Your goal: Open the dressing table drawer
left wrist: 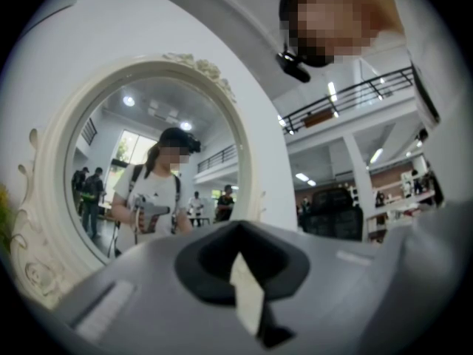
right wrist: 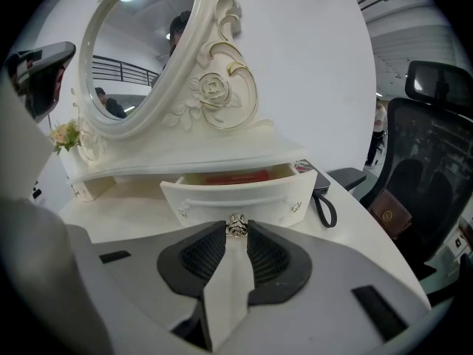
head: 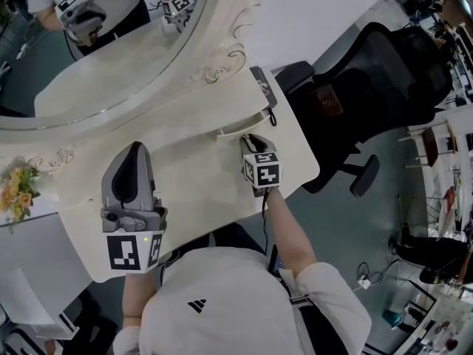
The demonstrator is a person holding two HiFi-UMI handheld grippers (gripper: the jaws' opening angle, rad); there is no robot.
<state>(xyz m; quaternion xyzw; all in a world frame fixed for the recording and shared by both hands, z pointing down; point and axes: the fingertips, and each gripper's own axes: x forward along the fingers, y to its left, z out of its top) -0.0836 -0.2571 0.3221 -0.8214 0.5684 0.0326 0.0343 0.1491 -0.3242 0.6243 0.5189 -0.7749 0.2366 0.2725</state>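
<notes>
The white dressing table (head: pixel 192 161) carries an oval mirror (head: pixel 111 50) with a small curved drawer (head: pixel 242 129) below it. In the right gripper view the drawer (right wrist: pixel 259 197) stands pulled partly out, with something red (right wrist: pixel 235 176) showing inside. My right gripper (right wrist: pixel 236 231) is shut on the drawer's small metal knob (right wrist: pixel 236 225), and in the head view this gripper (head: pixel 251 142) sits at the drawer front. My left gripper (head: pixel 135 150) hovers over the tabletop's left part, facing the mirror (left wrist: pixel 148 161), its dark pads (left wrist: pixel 214 250) together with nothing held.
A dark pouch with a strap (right wrist: pixel 324 197) lies right of the drawer. Artificial flowers (head: pixel 16 187) stand at the table's left end. A black office chair (head: pixel 377 80) is close to the table's right side. The mirror reflects the person and both grippers.
</notes>
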